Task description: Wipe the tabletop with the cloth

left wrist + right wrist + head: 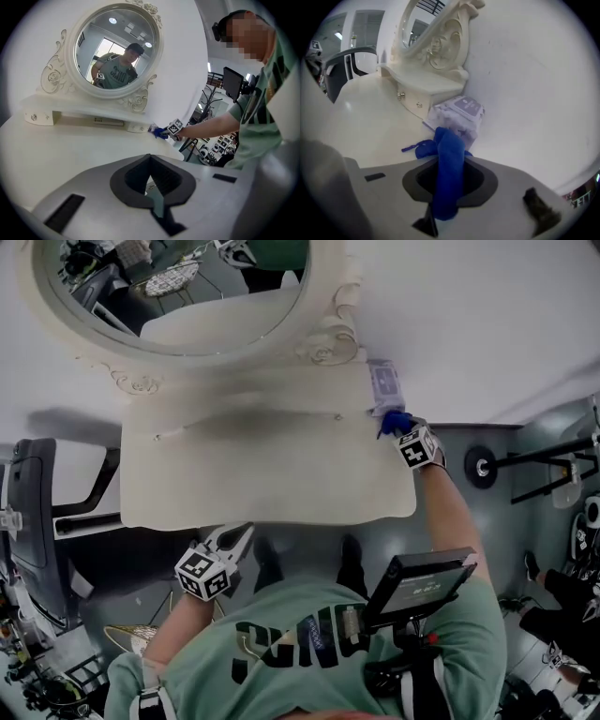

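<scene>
A blue cloth (392, 422) hangs bunched from my right gripper (399, 430), which is shut on it at the far right corner of the cream dressing table (272, 479). In the right gripper view the cloth (449, 159) runs up between the jaws, and its loose end trails onto the tabletop (370, 126). My left gripper (239, 538) hovers just off the table's front edge, shut and holding nothing. From the left gripper view, the cloth (159, 133) shows as a small blue spot at the table's far right.
A pack of wipes (384, 382) leans against the wall right beside the cloth, also in the right gripper view (457, 112). An oval mirror (178, 296) on a low drawer shelf (253, 418) fills the back. A dark chair (37, 512) stands left; a black stand (525, 465) stands right.
</scene>
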The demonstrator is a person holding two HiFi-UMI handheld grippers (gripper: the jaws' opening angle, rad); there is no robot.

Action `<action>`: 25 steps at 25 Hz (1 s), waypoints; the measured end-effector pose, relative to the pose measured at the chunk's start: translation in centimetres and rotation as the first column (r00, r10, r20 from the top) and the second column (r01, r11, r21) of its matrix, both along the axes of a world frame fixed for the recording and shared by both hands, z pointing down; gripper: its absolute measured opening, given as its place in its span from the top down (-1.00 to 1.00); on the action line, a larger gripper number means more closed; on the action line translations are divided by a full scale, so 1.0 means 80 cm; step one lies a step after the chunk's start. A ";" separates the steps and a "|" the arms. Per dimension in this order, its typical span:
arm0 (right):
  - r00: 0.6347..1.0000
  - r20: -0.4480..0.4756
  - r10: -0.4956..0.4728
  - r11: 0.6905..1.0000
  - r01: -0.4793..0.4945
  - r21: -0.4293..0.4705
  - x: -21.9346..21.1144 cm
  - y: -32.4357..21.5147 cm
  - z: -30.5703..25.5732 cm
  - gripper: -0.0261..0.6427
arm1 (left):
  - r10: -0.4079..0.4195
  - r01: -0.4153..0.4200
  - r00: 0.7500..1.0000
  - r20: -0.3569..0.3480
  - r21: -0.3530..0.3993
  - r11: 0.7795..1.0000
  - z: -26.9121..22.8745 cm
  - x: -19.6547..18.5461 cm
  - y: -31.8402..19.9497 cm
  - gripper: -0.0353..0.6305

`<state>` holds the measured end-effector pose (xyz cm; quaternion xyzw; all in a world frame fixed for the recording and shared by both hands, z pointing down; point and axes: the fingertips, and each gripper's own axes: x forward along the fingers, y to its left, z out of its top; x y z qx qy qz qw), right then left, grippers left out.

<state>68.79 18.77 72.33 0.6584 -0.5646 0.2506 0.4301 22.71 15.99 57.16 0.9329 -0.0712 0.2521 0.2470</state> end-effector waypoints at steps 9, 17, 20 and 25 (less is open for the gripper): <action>0.991 0.074 -0.113 0.990 0.119 -0.081 -0.040 0.058 0.018 0.71 | -0.005 0.005 1.000 -0.004 -0.011 1.000 0.009 -0.001 -0.002 0.90; 0.918 0.335 -0.212 0.914 0.308 -0.265 -0.250 0.312 0.036 0.70 | 0.037 -0.038 0.998 -0.059 -0.013 0.999 -0.002 0.024 -0.002 0.90; 0.879 0.436 -0.196 0.887 0.348 -0.303 -0.317 0.376 0.060 0.70 | 0.043 -0.043 0.996 -0.083 -0.006 0.999 -0.014 0.030 0.001 0.90; 0.855 0.516 -0.048 0.991 0.106 -0.084 -0.328 0.309 -0.003 0.70 | 0.021 -0.017 0.992 -0.128 0.035 0.999 -0.051 0.021 -0.007 0.90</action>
